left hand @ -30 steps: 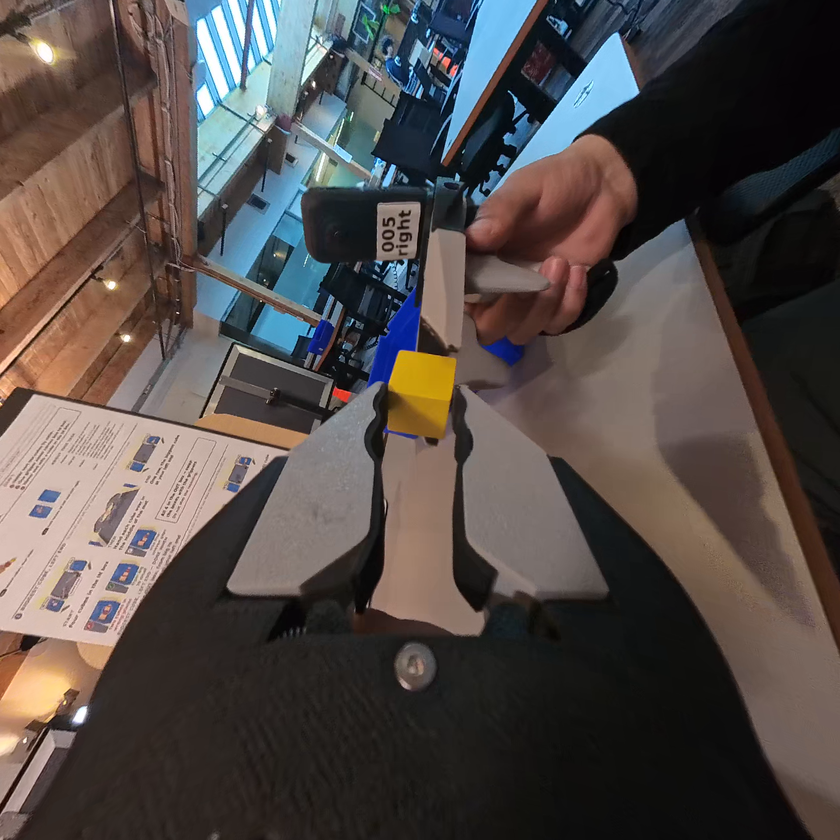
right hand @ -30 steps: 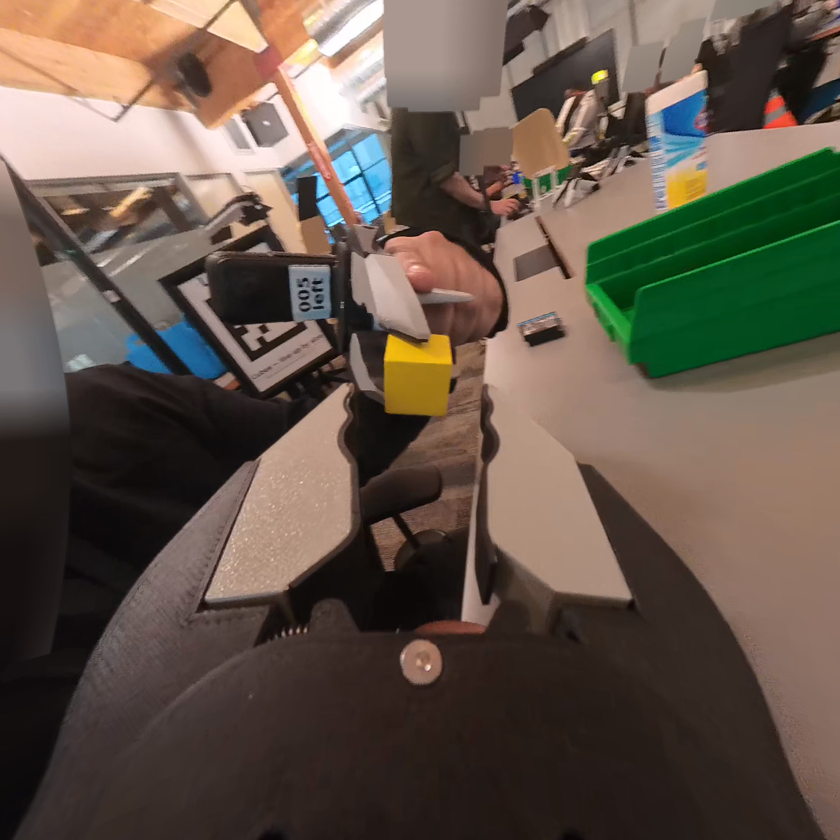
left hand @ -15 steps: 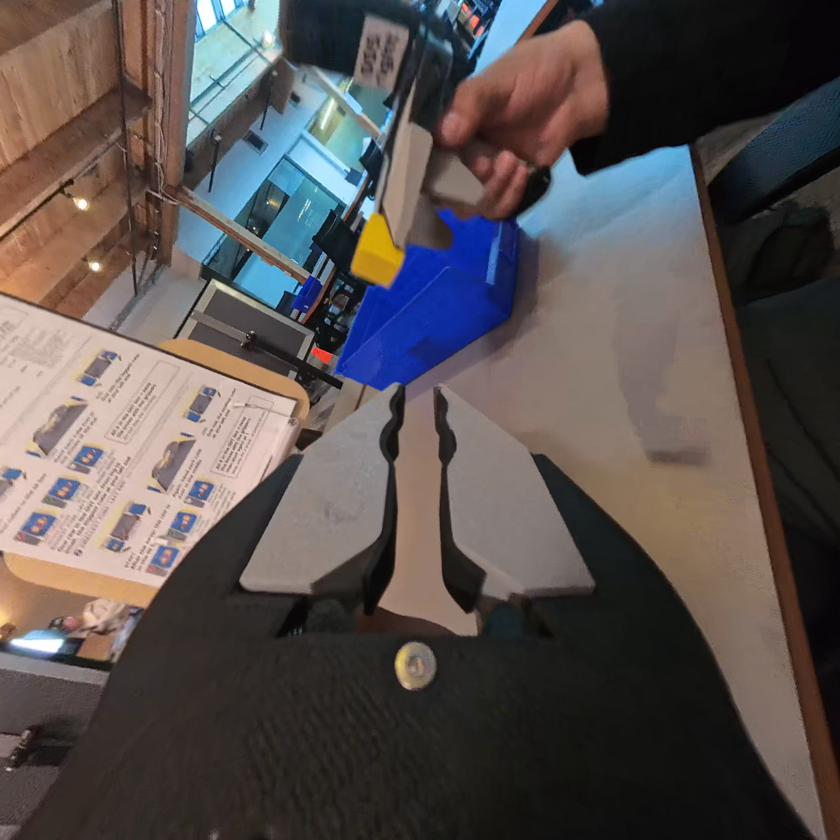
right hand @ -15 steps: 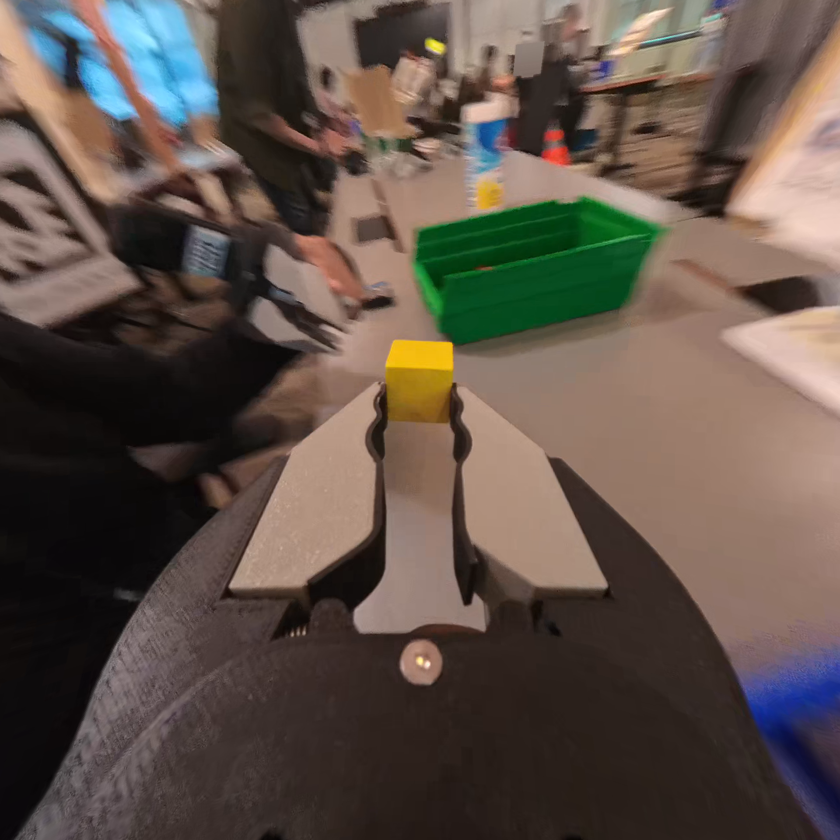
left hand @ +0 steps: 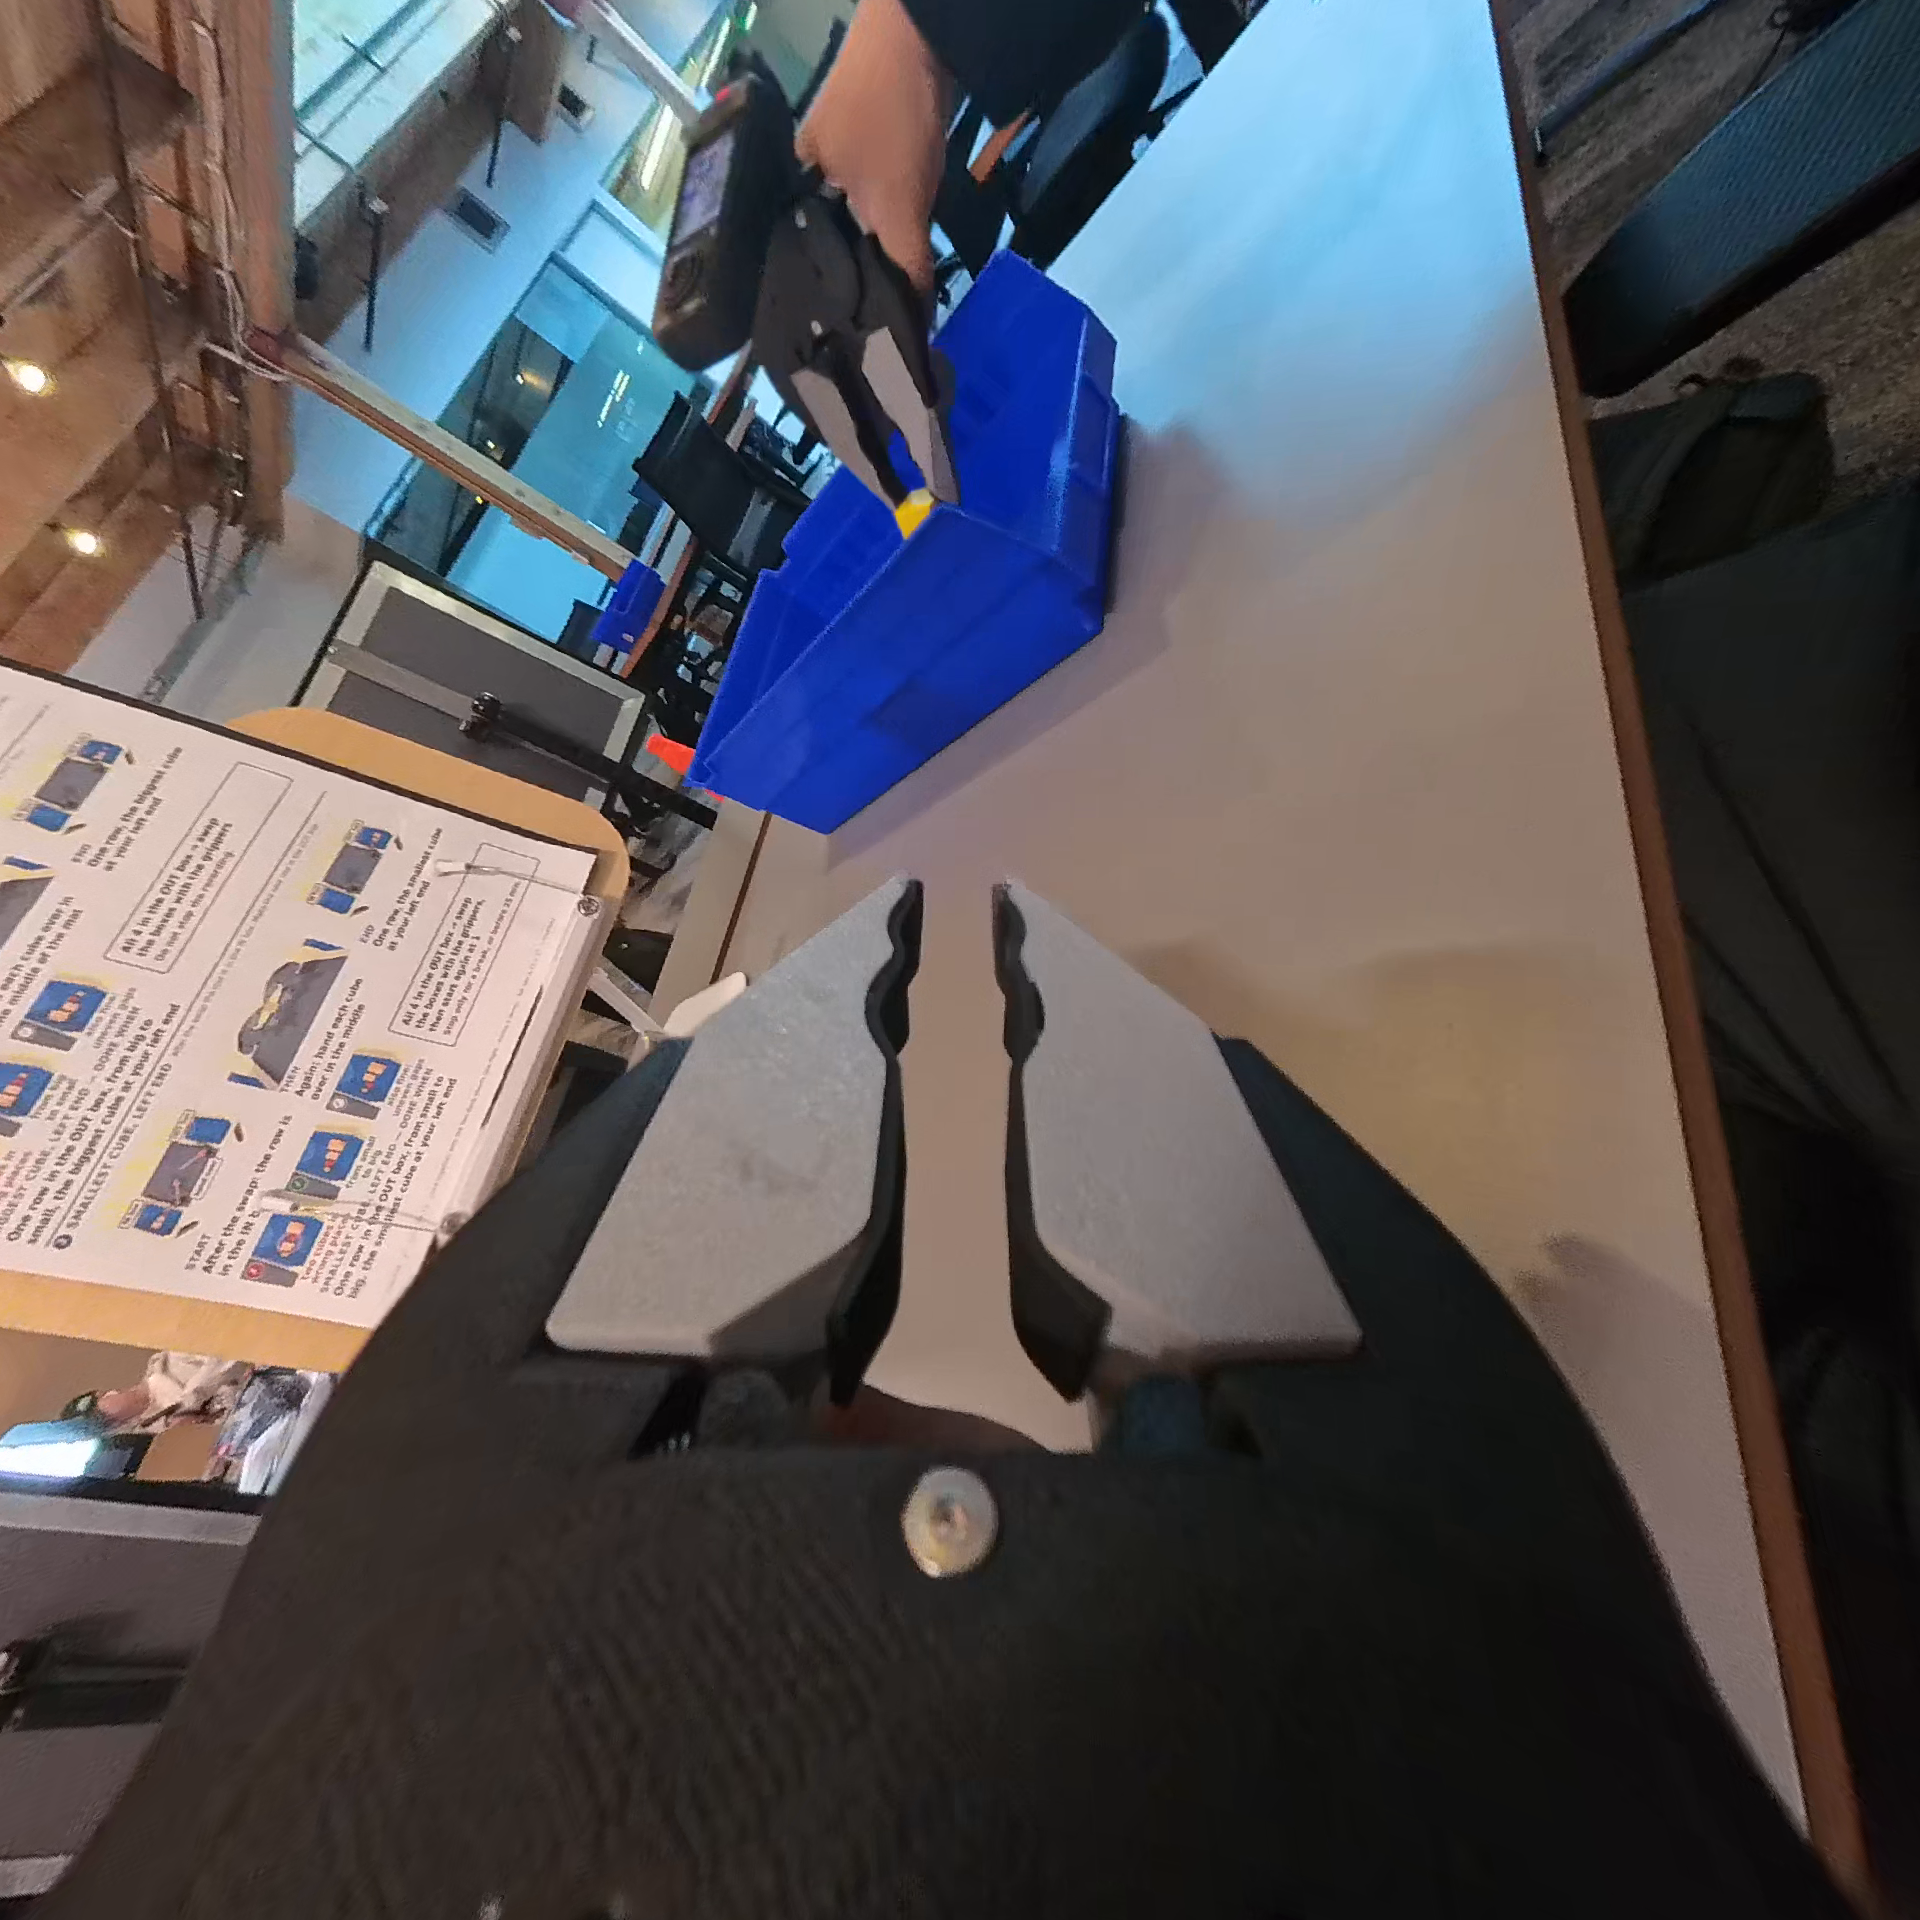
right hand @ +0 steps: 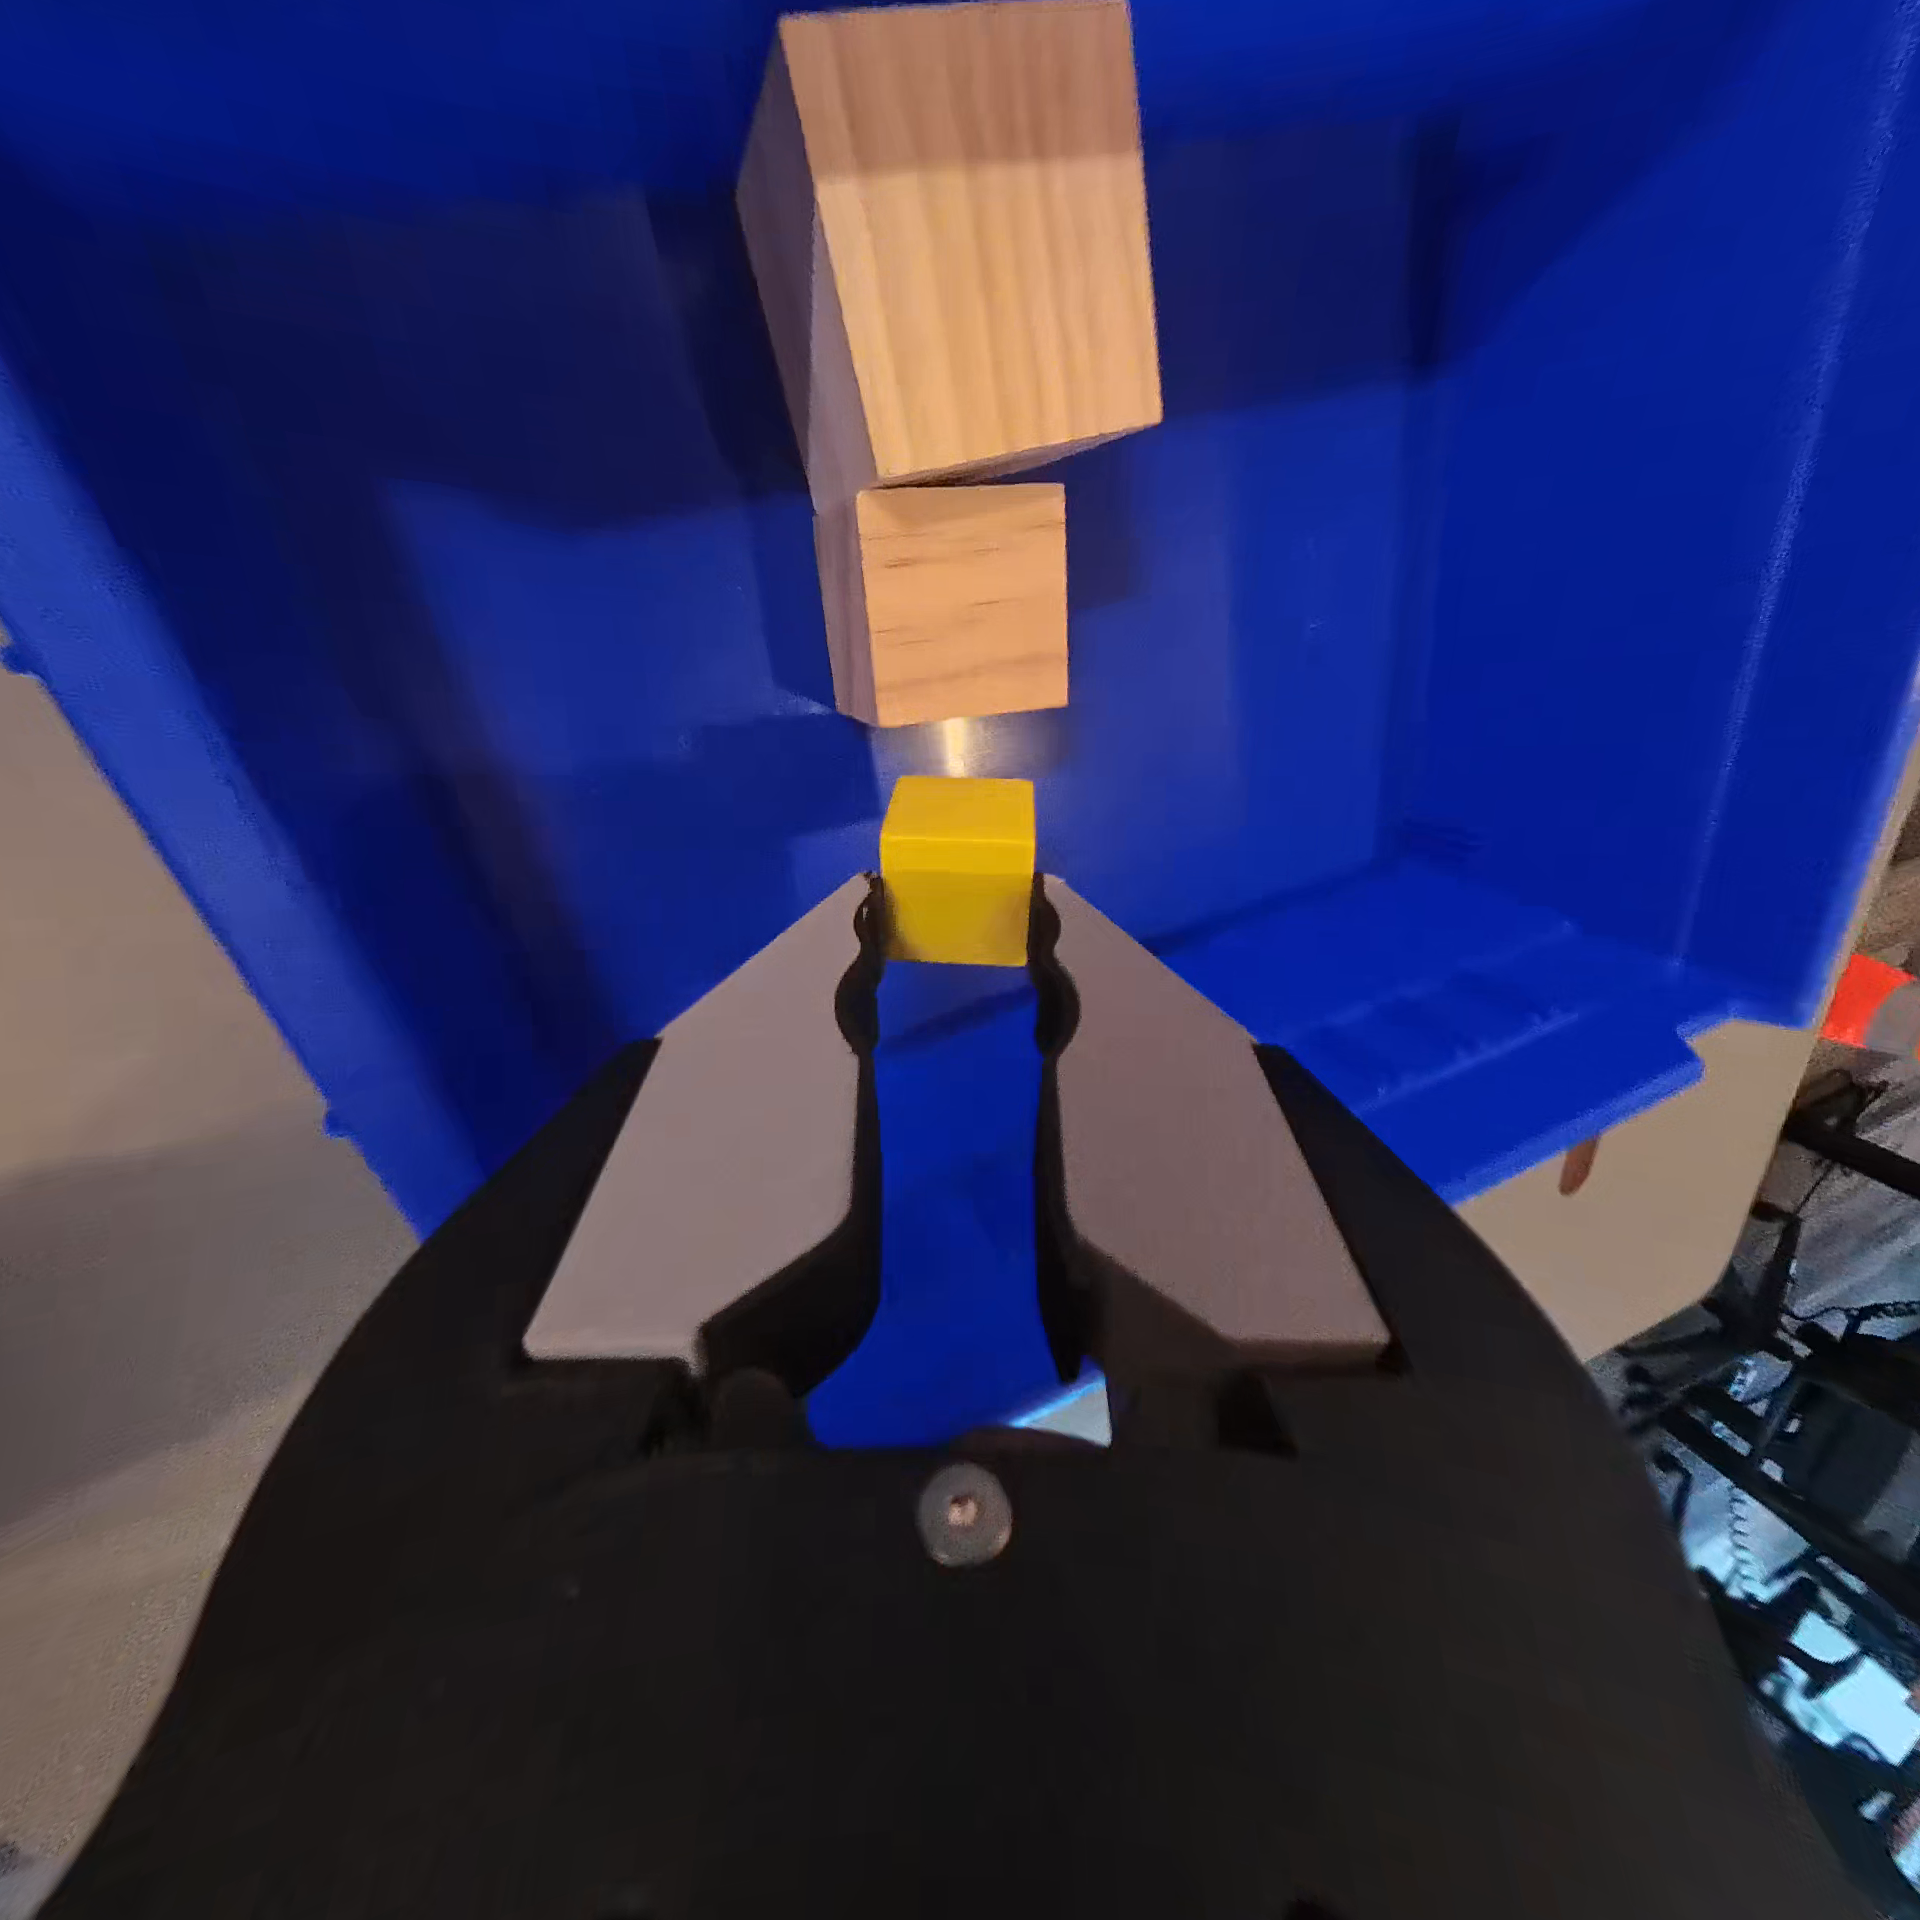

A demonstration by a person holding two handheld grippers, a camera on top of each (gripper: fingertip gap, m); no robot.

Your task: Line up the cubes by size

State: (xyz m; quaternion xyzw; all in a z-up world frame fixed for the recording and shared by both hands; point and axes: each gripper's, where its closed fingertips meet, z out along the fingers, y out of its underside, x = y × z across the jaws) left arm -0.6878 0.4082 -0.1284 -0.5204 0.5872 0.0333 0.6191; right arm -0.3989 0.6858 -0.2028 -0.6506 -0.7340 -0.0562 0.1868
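The bench (left hand: 1351, 727) is a pale grey slab with a thin brown edge band running along its near side. A blue bin (left hand: 935, 644) sits directly on it, well out from that edge, casting a soft shadow onto the surface beside it. The stretch of bench between the bin and the near edge shows only faint shadows and a slight warm tint. In the right wrist view, the same grey surface (right hand: 156, 1039) appears on the left of the blue bin (right hand: 1558, 520) and again as a pale strip past the bin's lower right corner.
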